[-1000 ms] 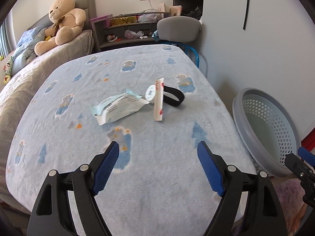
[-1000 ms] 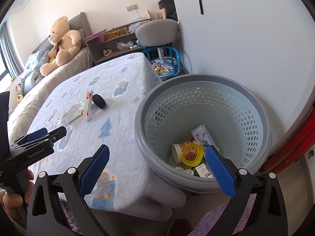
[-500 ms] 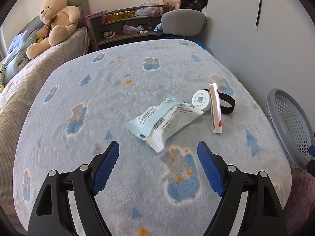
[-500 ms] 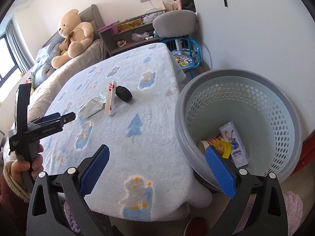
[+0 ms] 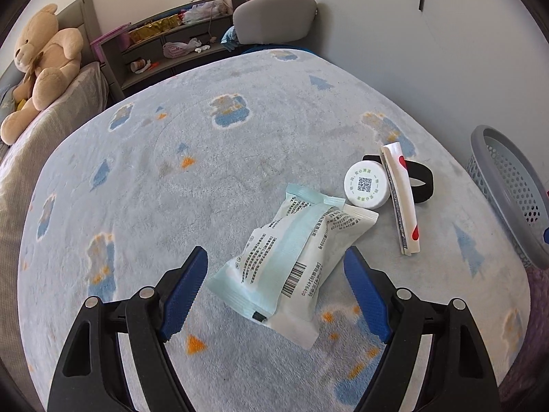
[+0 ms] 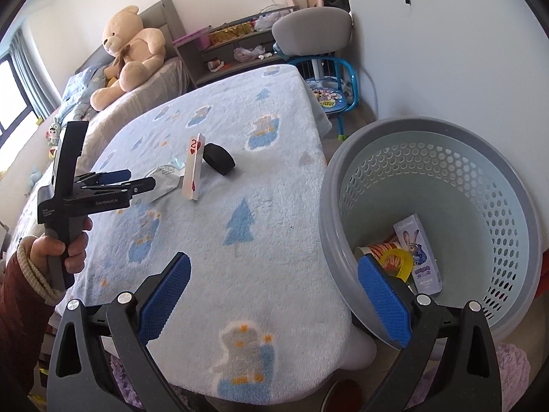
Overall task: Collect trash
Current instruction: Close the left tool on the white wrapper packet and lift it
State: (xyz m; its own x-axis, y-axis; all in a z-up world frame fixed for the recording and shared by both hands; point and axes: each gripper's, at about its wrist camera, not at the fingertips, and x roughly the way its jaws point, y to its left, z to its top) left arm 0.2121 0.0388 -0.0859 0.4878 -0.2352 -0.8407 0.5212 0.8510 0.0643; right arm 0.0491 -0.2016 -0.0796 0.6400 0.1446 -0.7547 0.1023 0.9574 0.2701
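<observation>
A white and pale-green plastic packet (image 5: pixel 291 261) lies on the blue blanket-covered table (image 5: pixel 206 158). My left gripper (image 5: pixel 276 290) is open, its blue pads on either side of the packet's near end without touching it; it also shows in the right wrist view (image 6: pixel 137 180). A white round lid (image 5: pixel 367 184), a playing-card box (image 5: pixel 401 202) and a black band (image 5: pixel 422 182) lie just beyond. My right gripper (image 6: pixel 272 297) is open and empty above the table's near edge, next to the grey basket (image 6: pixel 446 226).
The basket holds a toothpaste box (image 6: pixel 420 254) and a red-and-yellow cup (image 6: pixel 391 257). A teddy bear (image 6: pixel 130 51) sits on the bed at the back left. A grey chair (image 6: pixel 312 31) and a shelf stand behind the table.
My left gripper has moved forward and down over the table until the packet lies between its open pads. My right gripper has swung from the basket toward the table's edge.
</observation>
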